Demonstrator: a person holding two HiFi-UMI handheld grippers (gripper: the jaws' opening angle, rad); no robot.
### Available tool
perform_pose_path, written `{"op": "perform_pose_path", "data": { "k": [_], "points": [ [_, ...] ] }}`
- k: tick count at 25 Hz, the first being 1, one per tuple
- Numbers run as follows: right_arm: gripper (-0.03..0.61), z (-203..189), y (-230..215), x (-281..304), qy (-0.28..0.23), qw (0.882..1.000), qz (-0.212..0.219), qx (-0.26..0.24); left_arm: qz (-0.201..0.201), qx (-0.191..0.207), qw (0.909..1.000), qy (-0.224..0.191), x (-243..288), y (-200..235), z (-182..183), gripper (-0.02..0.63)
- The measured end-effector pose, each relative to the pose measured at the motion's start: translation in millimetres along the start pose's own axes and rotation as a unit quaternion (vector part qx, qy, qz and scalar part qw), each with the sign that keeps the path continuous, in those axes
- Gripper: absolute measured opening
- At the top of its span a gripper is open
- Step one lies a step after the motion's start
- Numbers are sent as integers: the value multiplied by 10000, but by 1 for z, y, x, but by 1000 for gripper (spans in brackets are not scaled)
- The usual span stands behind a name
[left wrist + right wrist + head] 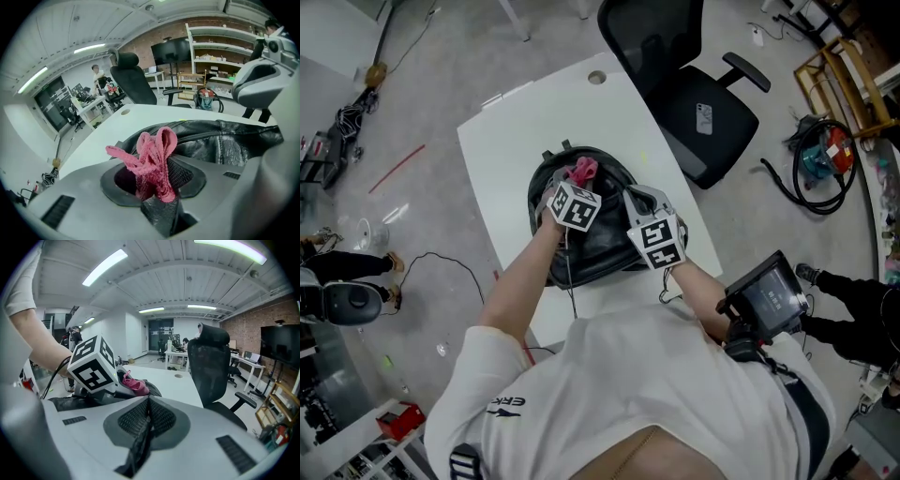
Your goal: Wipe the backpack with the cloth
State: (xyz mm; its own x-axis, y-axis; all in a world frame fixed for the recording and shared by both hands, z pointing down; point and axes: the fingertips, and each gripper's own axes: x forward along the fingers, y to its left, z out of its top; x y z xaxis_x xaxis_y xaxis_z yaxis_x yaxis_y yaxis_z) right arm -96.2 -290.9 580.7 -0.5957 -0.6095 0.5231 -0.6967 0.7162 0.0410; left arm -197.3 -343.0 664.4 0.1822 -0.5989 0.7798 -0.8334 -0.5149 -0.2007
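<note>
Atop the backpack (pixel 602 246) | my left gripper (pixel 157 187) clamps the limp, light cloth (pixel 152 159) | right gripper (pixel 147 411) closed, seemingly empty | backpack looks slick, floppy; I'd brace its rim.

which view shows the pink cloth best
Left gripper view: the pink cloth sits close-up, pinched by the left gripper. Head view shows only a small pink tuft over the backpack; right gripper view, a sliver.

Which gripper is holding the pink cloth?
The left gripper: the cloth bunches up between its fingers. The right gripper pinches black backpack fabric instead.
</note>
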Motion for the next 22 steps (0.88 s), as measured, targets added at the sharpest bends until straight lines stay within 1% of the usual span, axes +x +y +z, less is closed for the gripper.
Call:
{"op": "perform_pose_path", "data": {
  "k": [2, 5, 11, 22],
  "points": [
    [3, -2, 1, 3, 30, 10000, 39, -31, 94, 14, 9999, 120, 4, 7, -7, 146],
    [3, -2, 2, 1, 27, 10000, 26, -34, 144, -161, 9994, 286, 2, 17, -19, 146],
    [3, 2, 2, 0, 30, 10000, 26, -84, 283, -212, 9971, 670, -4, 37, -45, 146],
    [3, 1, 3, 1, 97, 9999, -12, -116, 441, -613, 9922, 995, -34, 66, -84, 146]
  ]
}}
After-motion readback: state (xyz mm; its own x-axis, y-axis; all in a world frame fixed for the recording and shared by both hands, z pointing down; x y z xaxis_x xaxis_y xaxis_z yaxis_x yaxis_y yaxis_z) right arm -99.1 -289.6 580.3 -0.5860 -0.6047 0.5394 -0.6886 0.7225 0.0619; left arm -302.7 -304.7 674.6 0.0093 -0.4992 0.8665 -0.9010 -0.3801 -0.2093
